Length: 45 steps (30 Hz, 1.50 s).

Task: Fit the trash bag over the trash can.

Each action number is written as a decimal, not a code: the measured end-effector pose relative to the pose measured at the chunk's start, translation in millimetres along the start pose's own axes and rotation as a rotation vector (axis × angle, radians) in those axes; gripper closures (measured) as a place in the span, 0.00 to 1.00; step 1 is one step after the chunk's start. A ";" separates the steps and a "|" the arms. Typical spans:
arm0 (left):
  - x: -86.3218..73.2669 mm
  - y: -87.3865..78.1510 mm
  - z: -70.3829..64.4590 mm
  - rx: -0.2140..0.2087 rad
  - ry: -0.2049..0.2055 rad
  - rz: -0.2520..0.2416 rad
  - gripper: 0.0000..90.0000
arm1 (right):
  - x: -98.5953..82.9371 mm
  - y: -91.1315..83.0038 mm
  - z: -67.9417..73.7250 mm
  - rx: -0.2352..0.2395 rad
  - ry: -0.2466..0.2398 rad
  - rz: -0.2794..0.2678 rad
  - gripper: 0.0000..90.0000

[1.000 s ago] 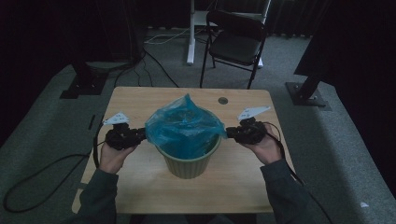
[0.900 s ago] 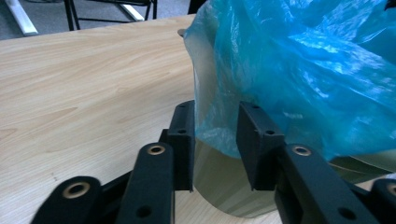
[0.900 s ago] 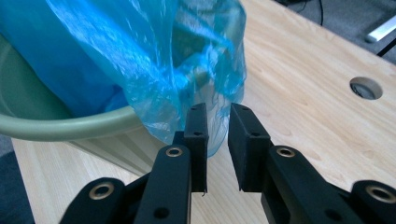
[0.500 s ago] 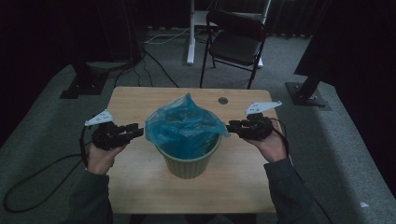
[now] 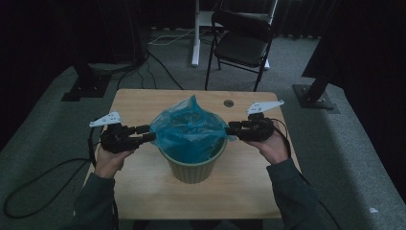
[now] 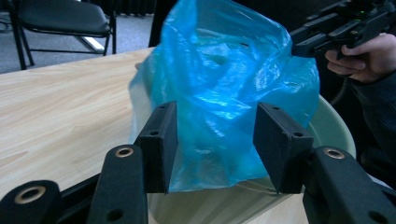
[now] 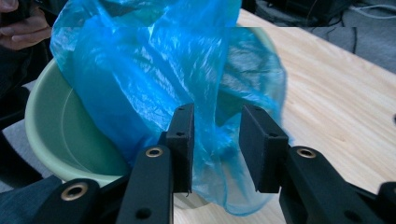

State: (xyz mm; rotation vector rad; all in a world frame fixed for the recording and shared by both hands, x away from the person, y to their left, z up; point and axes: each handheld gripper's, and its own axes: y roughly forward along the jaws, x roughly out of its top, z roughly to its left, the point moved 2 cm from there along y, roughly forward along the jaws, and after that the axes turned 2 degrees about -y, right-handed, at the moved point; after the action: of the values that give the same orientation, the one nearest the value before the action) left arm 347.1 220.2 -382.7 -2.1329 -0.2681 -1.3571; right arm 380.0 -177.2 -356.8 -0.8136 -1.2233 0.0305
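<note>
A pale green bin (image 5: 192, 168) stands mid-table with a crumpled blue plastic bag (image 5: 187, 128) bulging out of its top. My left gripper (image 5: 149, 134) is at the bag's left side and my right gripper (image 5: 231, 128) at its right side. In the left gripper view the open left gripper (image 6: 217, 149) has the bag (image 6: 224, 79) between its jaws, above the bin's rim (image 6: 334, 128). The right gripper (image 7: 217, 147) is open too, its jaws straddling a hanging fold of the bag (image 7: 140, 60) outside the bin (image 7: 60, 130).
The wooden table (image 5: 143, 103) has a small round grommet (image 5: 229, 103) behind the bin. A black folding chair (image 5: 239, 43) and stand bases sit on the grey carpet beyond. Cables trail from the left gripper off the table's left side.
Both grippers drew outward a little half a second ago and have come back in against the bag's sides. The bin has not moved.
</note>
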 end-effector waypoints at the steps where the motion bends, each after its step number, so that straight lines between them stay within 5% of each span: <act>1: -0.7 1.3 -1.1 0.002 0.003 0.009 0.58 | -0.6 5.0 1.6 0.013 -0.003 0.015 0.73; 6: -4.2 4.4 -5.8 0.025 0.016 0.028 0.70 | -1.5 11.3 3.4 0.016 -0.013 0.036 0.73; 10: -7.6 2.0 -8.8 0.027 0.025 0.029 0.82 | -4.8 8.5 8.8 0.008 -0.045 0.046 0.95; 16: -15.0 -2.6 -15.4 0.023 0.050 0.030 0.97 | -12.0 0.6 14.2 0.018 -0.057 0.047 0.99; 35: -31.2 2.7 -17.2 -0.006 0.058 0.089 0.99 | -39.2 -2.6 28.6 0.070 -0.059 0.058 1.00; 45: -28.6 10.5 -16.4 0.008 0.063 0.085 0.99 | -39.3 -2.0 23.6 0.044 -0.055 0.055 1.00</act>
State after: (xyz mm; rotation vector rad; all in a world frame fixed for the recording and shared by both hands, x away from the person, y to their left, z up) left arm 326.4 206.3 -406.7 -2.0668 -0.1558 -1.3698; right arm 344.6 -183.2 -385.4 -0.8126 -1.2479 0.1245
